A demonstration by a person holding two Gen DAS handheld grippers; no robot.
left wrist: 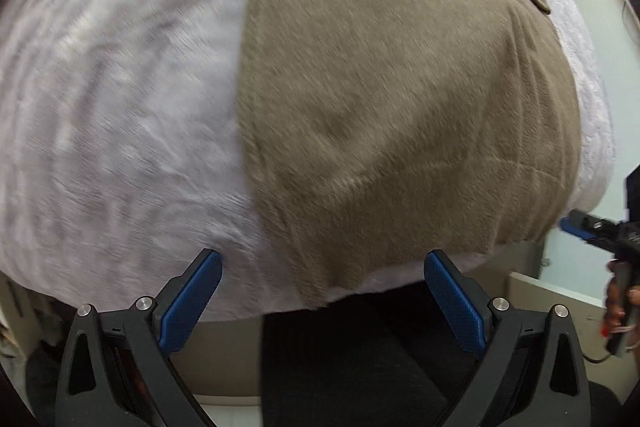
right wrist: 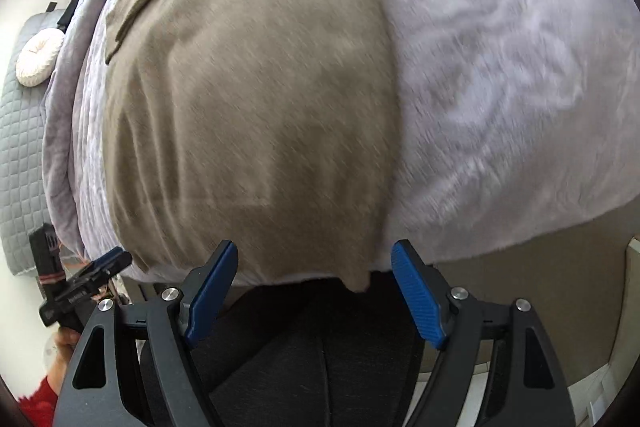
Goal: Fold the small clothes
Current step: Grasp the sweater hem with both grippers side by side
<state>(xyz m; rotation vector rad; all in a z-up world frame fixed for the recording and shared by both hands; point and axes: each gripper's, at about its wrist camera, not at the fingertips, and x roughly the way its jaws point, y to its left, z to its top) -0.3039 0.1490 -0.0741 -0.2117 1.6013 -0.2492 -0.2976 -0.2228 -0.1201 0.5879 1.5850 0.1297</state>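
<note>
A tan-brown garment [left wrist: 392, 99] lies spread flat on a pale fluffy blanket [left wrist: 120, 107], its near hem close to the blanket's front edge. My left gripper [left wrist: 322, 263] hangs open just above that hem, near the garment's lower left corner, nothing between its blue pads. In the right wrist view the same garment [right wrist: 256, 115] fills the middle. My right gripper [right wrist: 314, 259] stands open over its lower right corner, which droops past the blanket's edge. Each gripper also shows in the other's view: the right gripper [left wrist: 580, 227] at the far right, the left gripper [right wrist: 104, 265] at the lower left.
The fluffy blanket [right wrist: 500, 87] covers a raised surface. Below its front edge lies dark fabric [right wrist: 320, 347]. A grey quilted mat with a round white cushion [right wrist: 38, 57] sits at the left. A hand [left wrist: 618, 303] holds the right gripper's handle.
</note>
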